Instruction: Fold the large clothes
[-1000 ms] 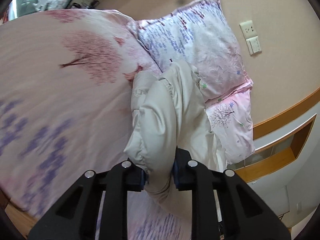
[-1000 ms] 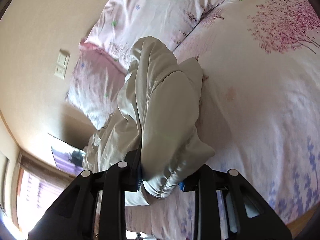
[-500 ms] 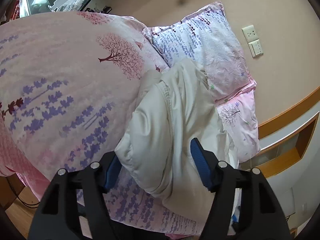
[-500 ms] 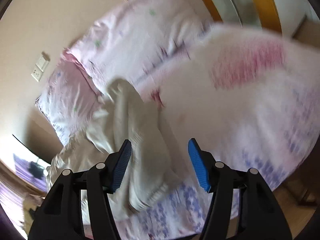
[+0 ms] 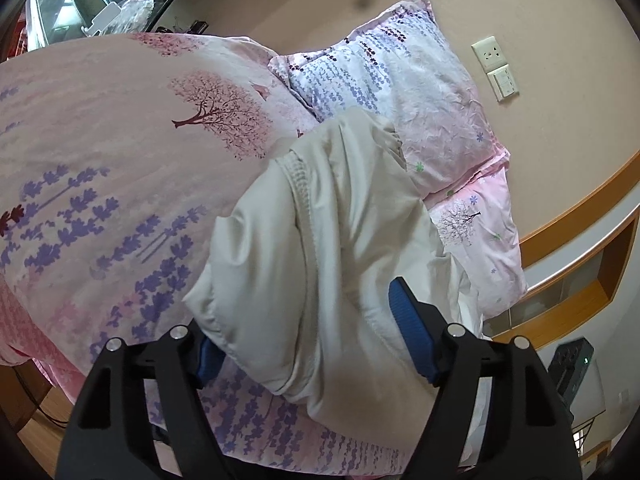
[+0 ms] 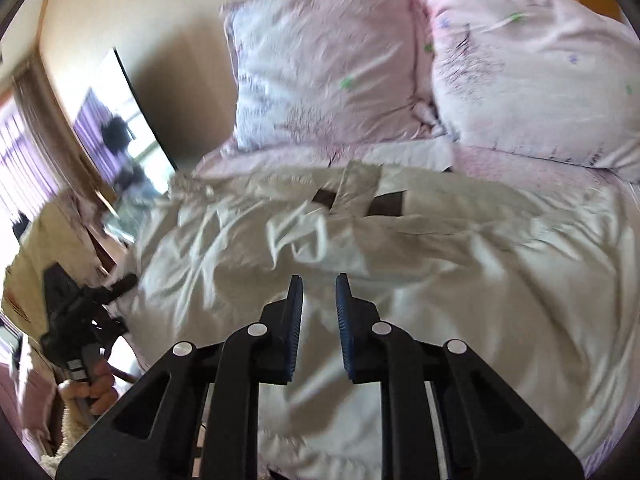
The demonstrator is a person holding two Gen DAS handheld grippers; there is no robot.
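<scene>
Here, puffy cream quilted jacket (image 5: 320, 240)

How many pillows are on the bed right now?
2. One pillow sits on the left in the right wrist view, the other pillow beside it on the right, both behind the cream jacket. More could be hidden outside the frame.

Soft daylight, fisheye bend at every edge.
Left wrist view sharp; right wrist view motion-smeared, with a window (image 6: 24, 148) glaring at its left edge.
</scene>
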